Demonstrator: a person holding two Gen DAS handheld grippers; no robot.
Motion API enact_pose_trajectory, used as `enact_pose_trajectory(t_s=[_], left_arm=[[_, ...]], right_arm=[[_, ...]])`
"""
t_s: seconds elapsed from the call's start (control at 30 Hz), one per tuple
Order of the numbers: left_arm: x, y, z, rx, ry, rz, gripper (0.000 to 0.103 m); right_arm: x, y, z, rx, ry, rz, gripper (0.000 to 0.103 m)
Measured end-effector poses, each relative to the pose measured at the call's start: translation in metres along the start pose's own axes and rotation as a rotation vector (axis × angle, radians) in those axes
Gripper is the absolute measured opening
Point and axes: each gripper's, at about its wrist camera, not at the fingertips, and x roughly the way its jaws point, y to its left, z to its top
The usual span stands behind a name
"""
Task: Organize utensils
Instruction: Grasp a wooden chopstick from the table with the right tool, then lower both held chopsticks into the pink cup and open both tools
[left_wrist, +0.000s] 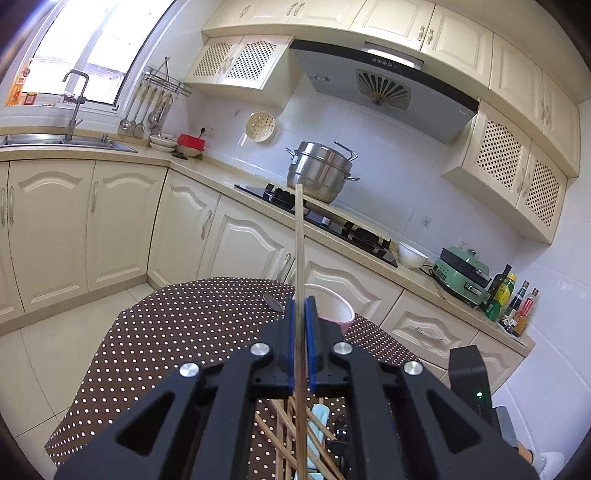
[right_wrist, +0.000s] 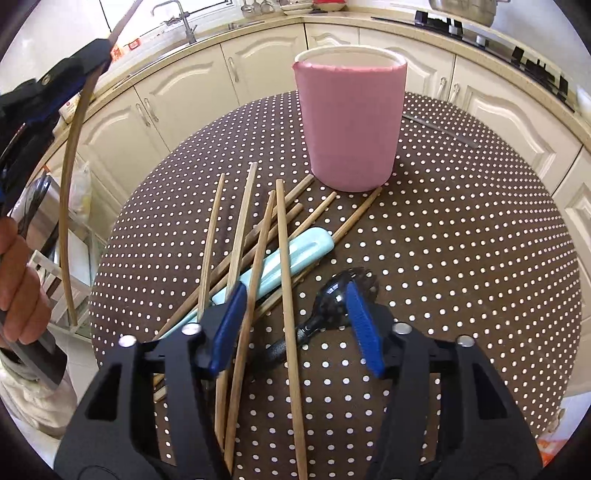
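Overhead, our left tool (left_wrist: 303, 306) grips a single chopstick (left_wrist: 300, 236) clear of the dotted tabletop (right_wrist: 461, 240). Loose chopsticks (right_wrist: 258, 236) lie before the pink cup (right_wrist: 351, 122), while our right tool (right_wrist: 295, 306) gapes empty above them.

The right gripper (right_wrist: 295, 314) hangs at the bottom of the frame, jaws spread wide over a heap of wooden chopsticks (right_wrist: 282, 258), a pale blue utensil (right_wrist: 291, 256) and a black spoon (right_wrist: 332, 299) on the polka-dot tablecloth (right_wrist: 461, 240). A pink holder (right_wrist: 351, 125) stands upright at upper centre. At the left edge, the left gripper (right_wrist: 79, 64) clamps a single chopstick (right_wrist: 68, 206).
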Motion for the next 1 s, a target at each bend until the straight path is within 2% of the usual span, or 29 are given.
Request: enact_pose_trajectory(t_s=[0.03,0.23,0.33,0.4,0.43,0.57,0.67,0.83,1.0], left_arm=[[0.000,0.000,0.000,-0.001,-0.001,-0.001,0.005],[0.007,0.000,0.001,-0.005,0.012,-0.011,0.005],[0.013,-0.003,0.003,0.000,0.014,-0.023,0.005],[0.016,-0.005,0.004,0.003,0.016,-0.031,0.005],[0.018,-0.006,0.005,0.003,0.015,-0.037,0.005],[0.027,-0.013,0.010,0.017,0.007,-0.056,0.005],[0.033,-0.018,0.018,0.030,-0.018,-0.079,0.005],[0.043,-0.038,0.038,0.082,-0.115,-0.128,0.005],[0.056,-0.056,0.058,0.108,-0.245,-0.198,0.005]], right_arm=[[0.004,0.000,0.002,-0.004,0.010,-0.006,0.034],[0.011,0.006,0.011,-0.054,0.023,-0.019,0.028],[0.023,0.018,0.016,-0.099,0.063,-0.028,0.016],[0.027,0.023,0.014,-0.124,0.064,-0.036,0.013],[0.028,0.024,0.016,-0.122,0.065,-0.032,0.006],[0.019,0.019,0.022,-0.097,0.021,-0.023,0.006],[-0.004,0.009,0.027,-0.060,-0.048,-0.013,0.006],[-0.063,-0.010,0.043,0.008,-0.261,-0.013,0.006],[-0.120,-0.028,0.075,0.098,-0.613,0.040,0.006]])
